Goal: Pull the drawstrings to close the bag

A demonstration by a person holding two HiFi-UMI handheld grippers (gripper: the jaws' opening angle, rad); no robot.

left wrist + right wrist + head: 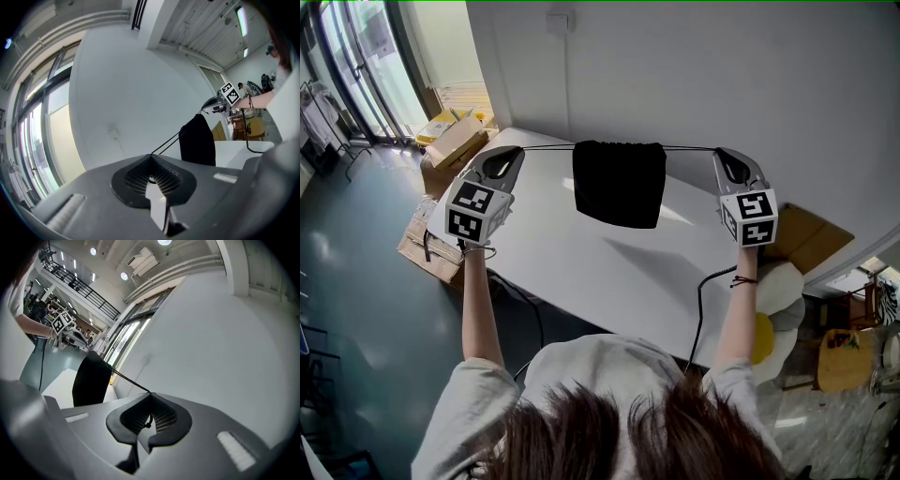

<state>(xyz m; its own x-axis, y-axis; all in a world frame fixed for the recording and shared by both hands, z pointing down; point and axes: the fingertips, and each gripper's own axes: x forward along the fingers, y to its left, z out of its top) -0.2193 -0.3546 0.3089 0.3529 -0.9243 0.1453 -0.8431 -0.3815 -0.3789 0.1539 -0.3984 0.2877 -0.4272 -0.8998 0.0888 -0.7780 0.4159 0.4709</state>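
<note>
A black drawstring bag (619, 183) hangs in the air above the white table (609, 272), its gathered mouth at the top. Its two black drawstrings run out taut to either side. The left drawstring (548, 146) ends in my left gripper (517, 150), which is shut on it; the bag (197, 140) shows beyond its tips (151, 156). On the right drawstring (689, 147) my right gripper (718, 151) is shut, with the string's knotted end (148, 422) dangling behind its closed jaws. From that side the bag (91, 380) hangs to the left of the string.
Cardboard boxes (450, 141) lie on the floor left of the table. A black cable (701, 309) crosses the table's near right edge. A white wall (722, 75) stands behind the table, and chairs and a yellow object (764, 337) are at the right.
</note>
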